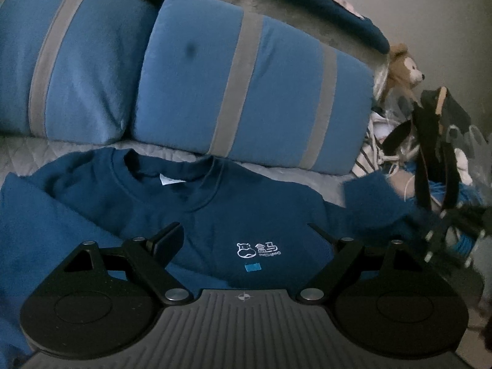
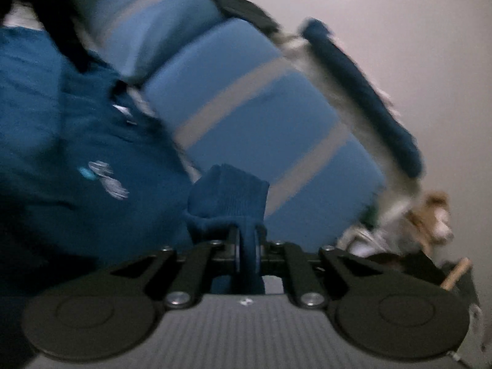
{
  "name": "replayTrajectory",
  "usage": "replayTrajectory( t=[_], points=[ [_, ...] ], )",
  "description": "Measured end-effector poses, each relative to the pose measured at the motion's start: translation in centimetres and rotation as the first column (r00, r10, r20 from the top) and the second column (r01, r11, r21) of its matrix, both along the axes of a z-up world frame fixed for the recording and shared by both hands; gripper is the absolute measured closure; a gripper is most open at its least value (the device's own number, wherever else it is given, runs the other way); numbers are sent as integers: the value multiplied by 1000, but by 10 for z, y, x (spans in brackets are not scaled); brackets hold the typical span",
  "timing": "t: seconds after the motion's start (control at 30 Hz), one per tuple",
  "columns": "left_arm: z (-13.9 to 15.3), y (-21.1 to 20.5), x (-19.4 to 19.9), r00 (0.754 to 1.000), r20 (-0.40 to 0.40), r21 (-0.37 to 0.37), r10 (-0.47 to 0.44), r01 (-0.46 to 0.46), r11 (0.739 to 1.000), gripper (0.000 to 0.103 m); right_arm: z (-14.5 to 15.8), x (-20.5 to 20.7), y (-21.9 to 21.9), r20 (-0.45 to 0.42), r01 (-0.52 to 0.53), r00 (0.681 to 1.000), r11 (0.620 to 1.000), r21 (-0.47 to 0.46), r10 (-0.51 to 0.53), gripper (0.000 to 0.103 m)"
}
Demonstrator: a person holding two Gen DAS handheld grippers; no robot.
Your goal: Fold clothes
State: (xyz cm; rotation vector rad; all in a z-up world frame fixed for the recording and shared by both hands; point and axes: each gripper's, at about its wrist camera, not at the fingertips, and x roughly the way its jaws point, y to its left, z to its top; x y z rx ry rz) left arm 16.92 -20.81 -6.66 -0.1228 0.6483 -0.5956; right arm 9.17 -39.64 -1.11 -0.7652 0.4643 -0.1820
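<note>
A dark blue sweatshirt (image 1: pixel 215 215) with a small white logo (image 1: pixel 258 249) lies front-up on the grey quilted seat (image 1: pixel 37 153), collar toward the cushions. My left gripper (image 1: pixel 243 227) hovers open just above its chest, with nothing between the fingers. At the right, the ribbed sleeve cuff (image 1: pixel 369 196) is lifted off the seat, and my right gripper (image 1: pixel 436 230) shows there as a blur. In the right wrist view my right gripper (image 2: pixel 247 246) is shut on that cuff (image 2: pixel 227 196), with the sweatshirt body (image 2: pixel 77 153) to its left. That view is motion-blurred.
Two blue cushions with grey stripes (image 1: pixel 246 92) lean behind the sweatshirt. A brown plush toy (image 1: pixel 402 67) and a heap of bags, straps and cloth (image 1: pixel 430 141) fill the right end. Another dark blue cloth (image 1: pixel 338 6) hangs over the backrest. A pale wall (image 2: pixel 399 30) lies beyond.
</note>
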Motion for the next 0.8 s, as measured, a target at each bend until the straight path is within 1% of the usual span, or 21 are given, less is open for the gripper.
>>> replayTrajectory(
  t=[0.1,0.17,0.2,0.23,0.27,0.3,0.33,0.4,0.43,0.57,0.67,0.8],
  points=[
    [-1,4,3,1000,-24,-18,14,-14,1000,17,-7,5,20,-95,-88,991,995,35,91,94],
    [-1,7,6,999,-38,-30,23,-24,999,17,-14,6,28,-175,-130,975,990,62,139,93],
    [-2,9,7,999,-46,-34,28,-30,999,17,-18,6,32,-215,-147,964,987,70,159,82],
    [-2,10,8,998,-54,-38,33,-35,999,17,-21,5,36,-242,-163,955,985,63,173,68],
    [-2,10,9,997,-62,-35,41,-43,998,17,-22,3,38,-256,-168,950,984,60,178,64],
    [-3,11,10,996,-69,-30,49,-51,998,17,-23,1,40,-269,-172,946,983,57,181,55],
    [-3,11,11,995,-76,-23,59,-61,998,17,-20,0,41,-265,-172,947,983,67,184,44],
    [-5,13,14,992,-91,-3,85,-86,996,17,-12,-2,41,-247,-166,951,981,98,186,31],
    [-6,14,15,990,-99,5,99,-99,995,17,-7,-2,40,-235,-161,954,980,118,185,31],
    [-12,24,22,976,-156,2,150,-152,988,18,-3,4,47,-234,-176,952,979,101,195,31],
    [-16,33,28,963,-200,-11,182,-188,982,18,-12,3,59,-266,-250,933,968,8,243,31],
    [-16,36,29,958,-214,-20,190,-199,980,18,-28,6,71,-319,-319,909,941,-116,269,34]
  ],
)
